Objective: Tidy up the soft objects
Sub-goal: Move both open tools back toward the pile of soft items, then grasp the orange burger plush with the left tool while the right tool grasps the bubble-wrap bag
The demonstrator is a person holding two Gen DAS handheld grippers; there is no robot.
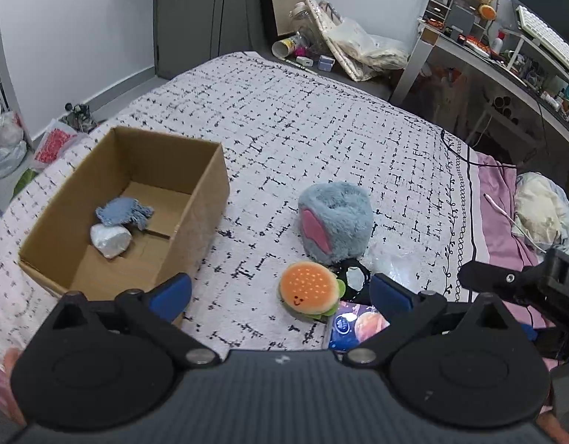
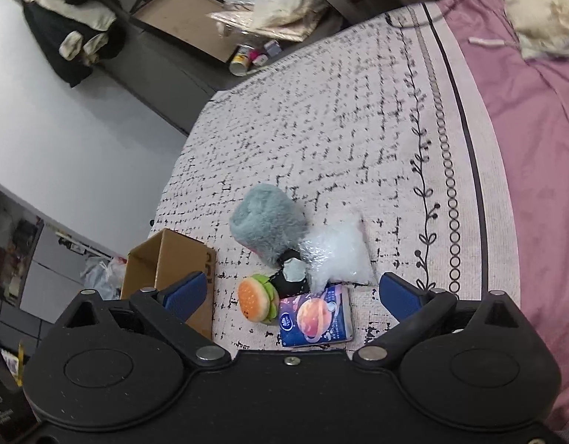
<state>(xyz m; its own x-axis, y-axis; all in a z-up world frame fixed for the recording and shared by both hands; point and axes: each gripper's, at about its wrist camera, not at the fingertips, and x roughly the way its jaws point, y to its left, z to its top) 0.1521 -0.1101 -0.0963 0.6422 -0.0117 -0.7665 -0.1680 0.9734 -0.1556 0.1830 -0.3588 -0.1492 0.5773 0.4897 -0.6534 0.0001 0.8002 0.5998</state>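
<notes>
Bed with white black-flecked blanket [image 1: 303, 118] fills both views; cluttered grey desk [image 1: 506, 55] beyond its far side. Open brown cardboard box [image 1: 136, 199] near the blanket's left edge. Only my left view sees inside: blue knitted cloth [image 1: 123, 211], white wrapped bundle [image 1: 111, 240]. Fluffy grey-blue plush [image 2: 264, 224], clear bubble-wrap pouch [image 2: 340, 255], blue tissue pack [image 2: 314, 316], orange burger plush [image 2: 256, 301] cluster right of the box, touching. My left gripper [image 1: 280, 290] and right gripper [image 2: 290, 292] both spread wide, empty, above them.
</notes>
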